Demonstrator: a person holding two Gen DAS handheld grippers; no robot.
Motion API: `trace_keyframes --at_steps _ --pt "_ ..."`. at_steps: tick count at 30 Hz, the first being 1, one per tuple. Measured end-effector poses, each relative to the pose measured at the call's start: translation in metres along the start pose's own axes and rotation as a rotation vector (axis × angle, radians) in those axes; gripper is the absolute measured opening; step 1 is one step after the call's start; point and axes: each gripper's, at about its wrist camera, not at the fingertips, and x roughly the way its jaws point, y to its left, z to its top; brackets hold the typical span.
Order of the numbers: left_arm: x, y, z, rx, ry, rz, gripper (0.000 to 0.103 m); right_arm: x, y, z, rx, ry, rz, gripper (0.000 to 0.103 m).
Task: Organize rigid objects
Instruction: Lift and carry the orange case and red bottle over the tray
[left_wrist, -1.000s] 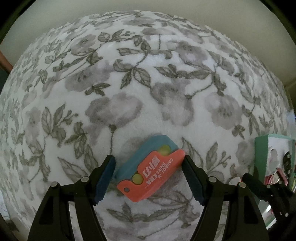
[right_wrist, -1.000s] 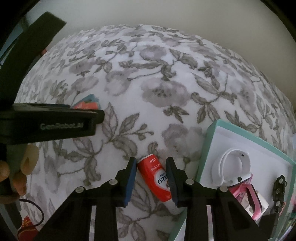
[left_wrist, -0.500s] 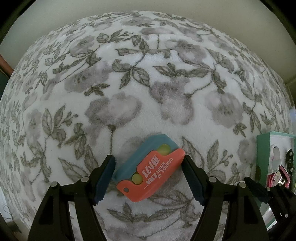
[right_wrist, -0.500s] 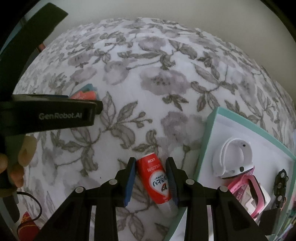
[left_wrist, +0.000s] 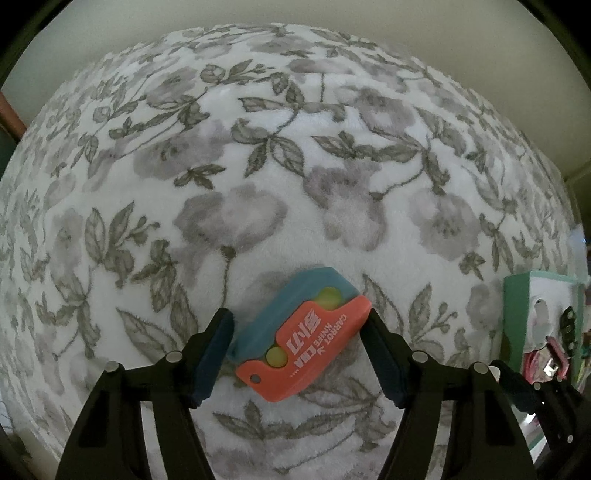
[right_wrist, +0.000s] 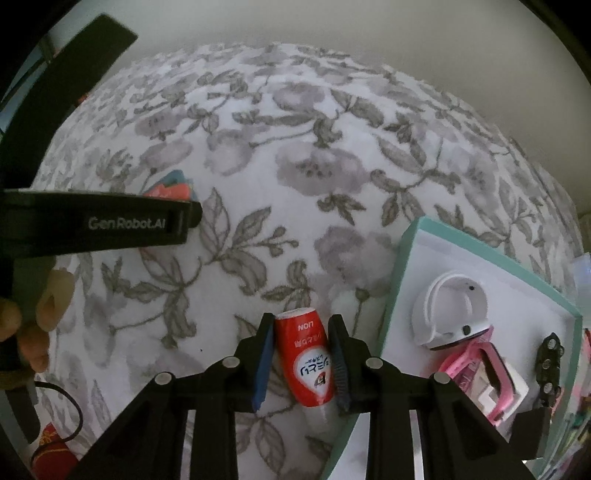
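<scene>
Floral blanket (left_wrist: 280, 177) is lying under my orange-and-teal Carrot Knife cutter (left_wrist: 301, 341), which my wide left tongs (left_wrist: 297, 354) are straddling, while my right tongs (right_wrist: 301, 363) are pinching a red Lion tube (right_wrist: 308, 360) beside the teal-rimmed box (right_wrist: 400, 273).

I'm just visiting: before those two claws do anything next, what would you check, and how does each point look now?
1. Left gripper around the orange knife case: ok, jaws open either side.
2. Left pads touching the case: cannot tell.
3. Right gripper astride the red tube: ok.
4. Right grip firm: cannot tell, the left pad looks slightly apart.
5. Room in the teal box: ok, bare white floor near the white ring.
</scene>
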Motion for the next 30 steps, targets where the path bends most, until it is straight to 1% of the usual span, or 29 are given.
trace_keyframes --at_steps 7,11,16,20,25,30 --pt "-0.018 0.017 -0.001 -0.033 -0.031 -0.021 0.072 -0.018 0.000 -0.001 0.011 -0.048 -0.001 0.030" --pt "-0.038 0.022 0.001 -0.038 -0.070 -0.025 0.072 -0.029 -0.003 -0.001 0.024 -0.077 -0.004 0.030" --pt "-0.067 0.026 -0.001 -0.038 -0.128 -0.031 0.072 -0.047 -0.010 0.000 0.054 -0.137 0.002 0.030" --pt "-0.095 0.023 -0.006 -0.036 -0.181 -0.030 0.072 -0.069 -0.016 0.002 0.079 -0.199 0.004 0.030" --pt "-0.113 0.009 -0.009 -0.031 -0.233 -0.035 0.072 -0.105 -0.026 -0.001 0.120 -0.293 0.004 0.030" --pt "-0.139 -0.004 -0.019 0.004 -0.294 -0.008 0.072 -0.148 -0.042 -0.013 0.173 -0.393 -0.027 0.030"
